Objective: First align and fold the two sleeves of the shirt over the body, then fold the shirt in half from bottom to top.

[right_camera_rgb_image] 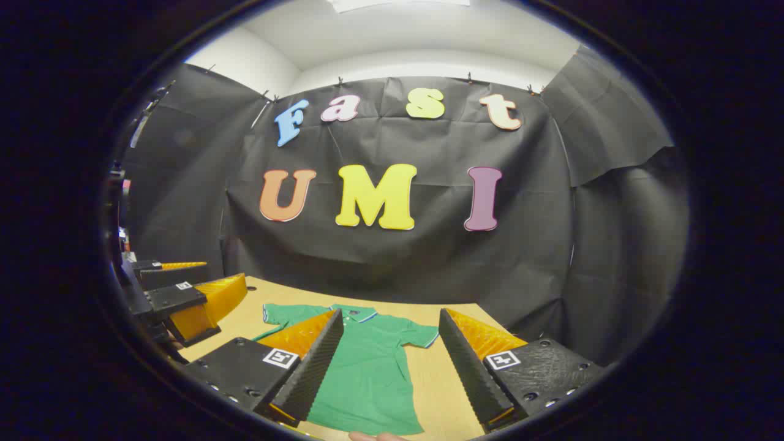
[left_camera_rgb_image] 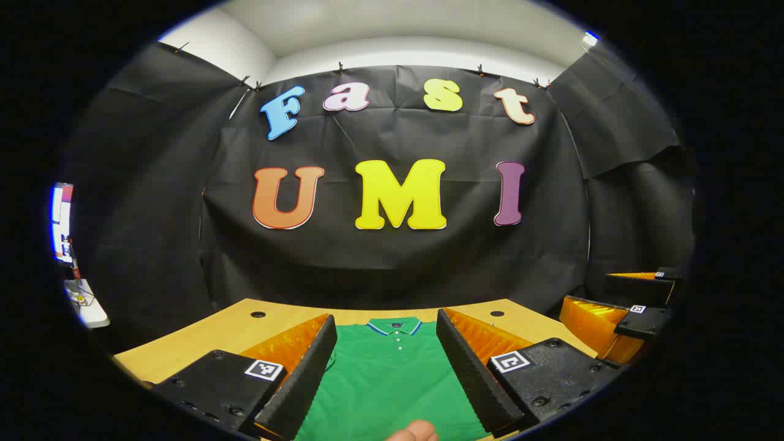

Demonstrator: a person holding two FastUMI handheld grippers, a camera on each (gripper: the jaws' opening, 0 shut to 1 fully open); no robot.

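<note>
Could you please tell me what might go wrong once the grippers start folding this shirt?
The green shirt lies flat with sleeves spread, and both the left gripper and right gripper hover open above it. Pinching a short sleeve may drag the body askew. The hem lies near the table edge and could slide off.

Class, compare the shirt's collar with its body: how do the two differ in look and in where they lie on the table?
The collar carries a striped edge in blue and white; the body is plain green. The collar lies at the far end, nearest the booth wall; the body spreads toward the camera. Buttons run just below the collar; the lower body shows none. Both are green and lie flat on the wooden table.
</note>
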